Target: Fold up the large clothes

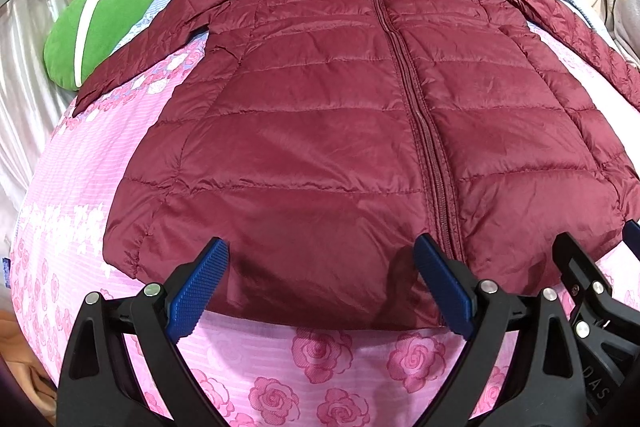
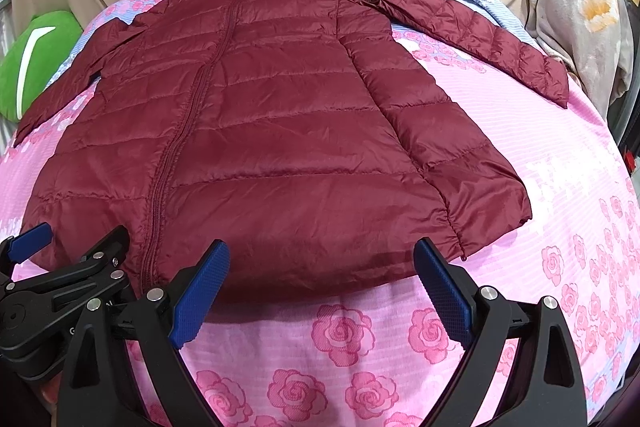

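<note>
Near the front edge of the bed, the left gripper and the right gripper hover with fingers spread wide, holding nothing. Just beyond them the maroon jacket lies flat, zipped, with its 2 sleeves out and its collar toward the far edge.

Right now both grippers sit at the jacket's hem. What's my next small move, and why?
Probably ease the right gripper toward the sleeve to fold it in. The jacket lies flat and zipped, both sleeves spread, and both the right and left gripper are open and empty.
</note>
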A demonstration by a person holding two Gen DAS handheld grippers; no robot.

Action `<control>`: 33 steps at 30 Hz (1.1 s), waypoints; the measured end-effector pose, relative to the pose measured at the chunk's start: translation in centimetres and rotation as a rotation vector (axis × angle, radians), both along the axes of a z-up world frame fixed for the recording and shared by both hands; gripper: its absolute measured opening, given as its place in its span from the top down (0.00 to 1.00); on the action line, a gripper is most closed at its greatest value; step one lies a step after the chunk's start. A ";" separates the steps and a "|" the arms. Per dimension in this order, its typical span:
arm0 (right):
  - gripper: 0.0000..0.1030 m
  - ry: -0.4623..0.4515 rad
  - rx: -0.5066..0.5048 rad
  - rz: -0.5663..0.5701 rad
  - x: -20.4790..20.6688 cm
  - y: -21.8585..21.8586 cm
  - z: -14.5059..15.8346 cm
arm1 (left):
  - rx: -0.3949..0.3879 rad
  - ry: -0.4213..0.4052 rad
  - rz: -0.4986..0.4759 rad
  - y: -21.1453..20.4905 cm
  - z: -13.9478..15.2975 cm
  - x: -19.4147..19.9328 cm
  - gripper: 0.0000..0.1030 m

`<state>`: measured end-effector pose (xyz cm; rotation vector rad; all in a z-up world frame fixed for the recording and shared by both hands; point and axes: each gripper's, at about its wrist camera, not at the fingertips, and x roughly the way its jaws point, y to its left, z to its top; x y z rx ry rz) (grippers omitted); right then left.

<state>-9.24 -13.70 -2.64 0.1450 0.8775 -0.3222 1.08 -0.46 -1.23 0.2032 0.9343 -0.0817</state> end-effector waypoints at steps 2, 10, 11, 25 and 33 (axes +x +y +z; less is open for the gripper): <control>0.11 -0.004 0.003 0.006 0.1 -0.1 0.1 | -0.005 0.000 -0.004 -0.1 0.1 0.2 0.11; 0.08 -0.154 0.035 -0.092 1.3 -7.1 2.8 | -0.073 -0.099 0.022 0.6 2.9 3.5 0.09; 0.07 -0.171 0.040 -0.118 1.5 -8.5 3.2 | -0.069 -0.125 0.031 0.7 3.4 4.4 0.09; 0.07 -0.232 0.186 -0.604 4.7 -36.2 1.0 | -0.082 -0.219 0.132 2.0 4.7 14.3 0.09; 0.07 -0.276 0.241 -0.764 4.2 -44.3 -0.4 | -0.060 -0.228 0.137 1.8 3.7 17.7 0.09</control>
